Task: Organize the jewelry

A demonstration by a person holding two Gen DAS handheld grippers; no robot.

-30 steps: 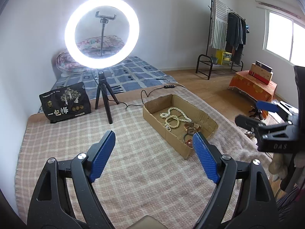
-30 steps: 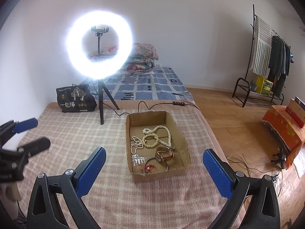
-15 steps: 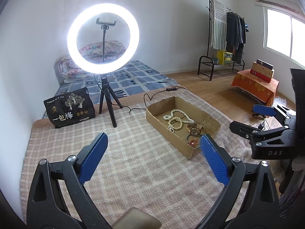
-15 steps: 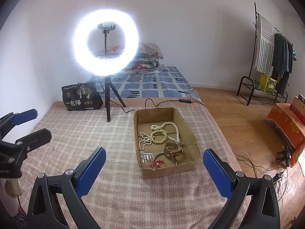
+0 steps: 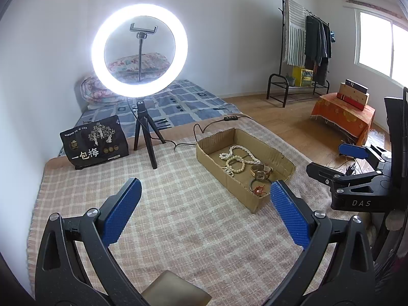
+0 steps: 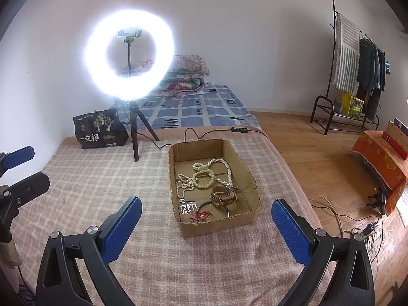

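Both of your grippers are spread wide and hold nothing: left gripper (image 5: 205,210) hangs over the checked blanket (image 5: 178,204), with the cardboard box (image 5: 239,193) ahead to its right; right gripper (image 6: 206,220) is lined up almost square on the near end of the box.

All the jewelry in view sits inside the box: pearl necklace (image 6: 215,164) toward the far end, pale bead bracelet (image 6: 203,178) overlapping it, a small strand heap (image 6: 184,185) on the left, gold watch (image 6: 224,196) nearer you, dark bangle (image 6: 204,207) with red cord (image 6: 201,215) by the front wall. A small silvery piece (image 6: 187,207) lies there too; can't tell what it is.

Stage is ambiguous. Pieces piled in the box fit either "gathered and done" or "still to be sorted out". Nothing lies loose on the blanket.

If you go in: approach from above and narrow the gripper before entering, since the walls are low but tight. The pearl strands overlap, so lifting one will likely drag its neighbours.
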